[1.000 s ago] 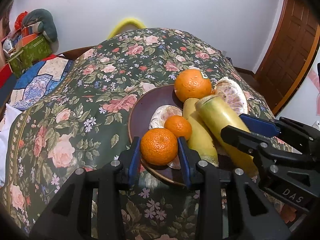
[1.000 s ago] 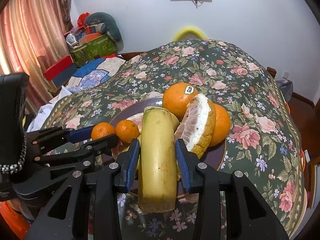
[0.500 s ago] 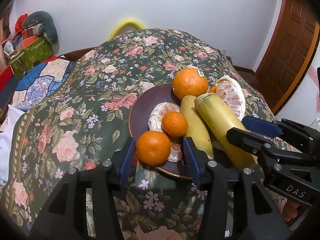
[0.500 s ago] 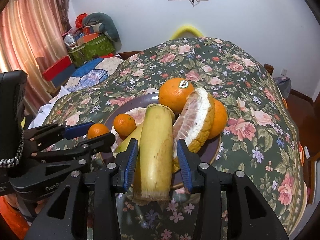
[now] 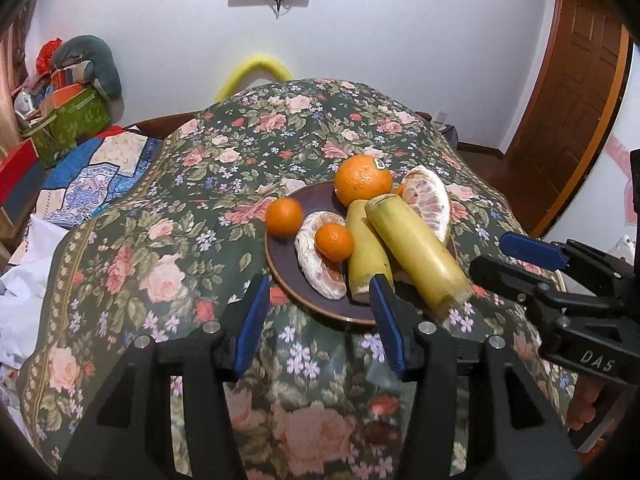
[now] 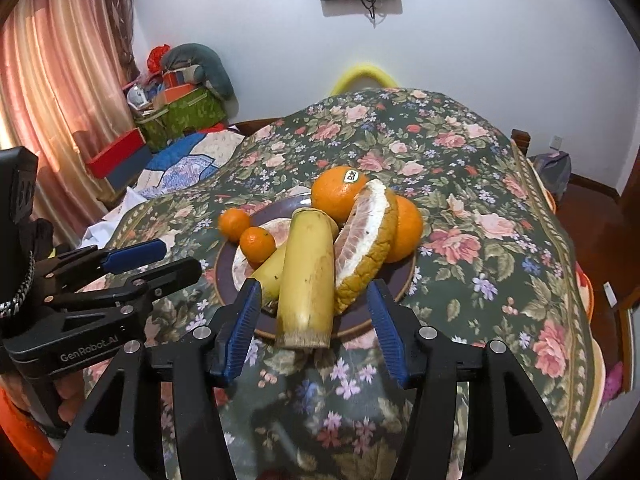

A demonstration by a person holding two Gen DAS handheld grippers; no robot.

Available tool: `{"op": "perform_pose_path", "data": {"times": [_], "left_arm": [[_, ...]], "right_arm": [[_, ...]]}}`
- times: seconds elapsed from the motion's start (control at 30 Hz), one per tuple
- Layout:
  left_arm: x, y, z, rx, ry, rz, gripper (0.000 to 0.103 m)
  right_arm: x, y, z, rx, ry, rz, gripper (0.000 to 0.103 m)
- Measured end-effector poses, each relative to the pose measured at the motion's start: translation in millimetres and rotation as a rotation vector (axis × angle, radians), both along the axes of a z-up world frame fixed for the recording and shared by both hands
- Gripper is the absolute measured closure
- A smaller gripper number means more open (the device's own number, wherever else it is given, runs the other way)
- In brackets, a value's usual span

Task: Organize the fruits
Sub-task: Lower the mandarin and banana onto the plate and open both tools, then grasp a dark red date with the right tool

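Note:
A dark round plate (image 5: 286, 276) (image 6: 400, 276) on the floral cloth holds a large orange (image 5: 363, 180) (image 6: 336, 194), a pomelo wedge (image 5: 428, 200) (image 6: 368, 240), two banana pieces (image 5: 416, 252) (image 6: 308, 276), a small mandarin (image 5: 334, 242) (image 6: 258, 244) and a peeled segment (image 5: 316, 264). Another mandarin (image 5: 284, 217) (image 6: 234, 222) sits at the plate's far left rim. My left gripper (image 5: 318, 320) (image 6: 150, 260) is open and empty, just short of the plate. My right gripper (image 6: 314, 320) (image 5: 508, 256) is open and empty, its jaws either side of the long banana piece's near end.
The floral-covered table (image 5: 160, 240) falls away at the left and right edges. A quilt-covered bed and boxes (image 5: 68, 120) lie to the left, a wooden door (image 5: 576, 100) to the right, and a yellow chair back (image 6: 362, 74) behind the table.
My left gripper let go of the mandarin and drew back; the mandarin now sits at the plate's far left rim. My right gripper opened, released the banana piece and pulled back.

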State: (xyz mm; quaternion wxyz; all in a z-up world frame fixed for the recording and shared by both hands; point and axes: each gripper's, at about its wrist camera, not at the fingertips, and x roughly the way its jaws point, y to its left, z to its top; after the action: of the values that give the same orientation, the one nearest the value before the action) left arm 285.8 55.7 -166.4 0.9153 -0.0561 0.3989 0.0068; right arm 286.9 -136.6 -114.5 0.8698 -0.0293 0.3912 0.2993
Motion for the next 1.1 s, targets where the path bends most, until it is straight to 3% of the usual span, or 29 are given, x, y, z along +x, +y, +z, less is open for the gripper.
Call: {"op": "perform_pose_path", "data": {"times": [0.53,1.1], "left_arm": [[-64,-5,9,-0.037,0.019,0.004,0.051],[-86,-36,-34,-0.063,0.119,-0.041,0.051]], "right_arm": [[-59,-19,12,-0.035,-0.021,-0.019,0.051],[-94,-20,-49,-0.109,0.103,0.002,0.051]]}}
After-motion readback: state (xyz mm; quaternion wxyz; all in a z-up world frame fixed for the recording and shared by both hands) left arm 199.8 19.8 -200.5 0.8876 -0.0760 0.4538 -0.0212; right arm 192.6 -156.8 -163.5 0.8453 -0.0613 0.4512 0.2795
